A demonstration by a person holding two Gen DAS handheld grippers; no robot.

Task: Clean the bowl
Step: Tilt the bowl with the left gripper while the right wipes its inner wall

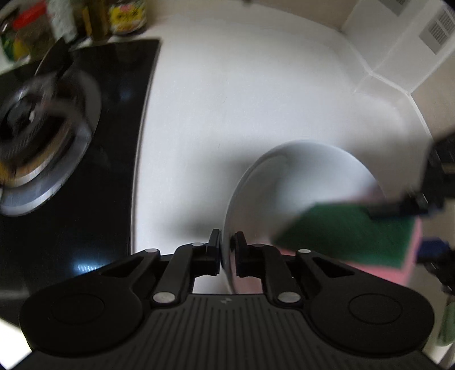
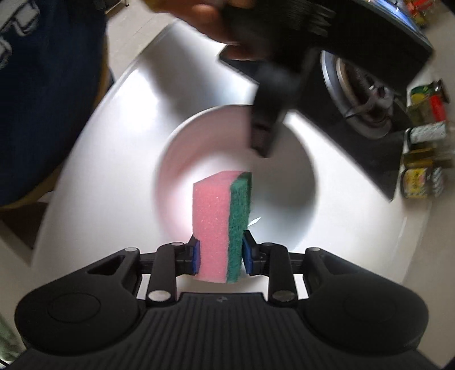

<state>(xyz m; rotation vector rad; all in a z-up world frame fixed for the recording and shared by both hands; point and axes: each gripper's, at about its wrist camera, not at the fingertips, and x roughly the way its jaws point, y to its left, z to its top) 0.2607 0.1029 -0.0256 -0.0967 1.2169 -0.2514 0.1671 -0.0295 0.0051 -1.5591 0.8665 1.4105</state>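
The left gripper fingers pinch the white bowl's rim, beside the stove. The right gripper fingers clamp a pink-green sponge over the bowl.

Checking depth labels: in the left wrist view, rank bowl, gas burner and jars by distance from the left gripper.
From the left gripper:
1. bowl: rim clamped between its fingers.
2. gas burner: far left, on the black hob.
3. jars: top left, behind the hob.

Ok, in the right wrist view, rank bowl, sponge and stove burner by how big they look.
1. Bowl, largest.
2. Burner.
3. Sponge, though it sits nearest the camera; burner and sponge look close, so that order is unsure.
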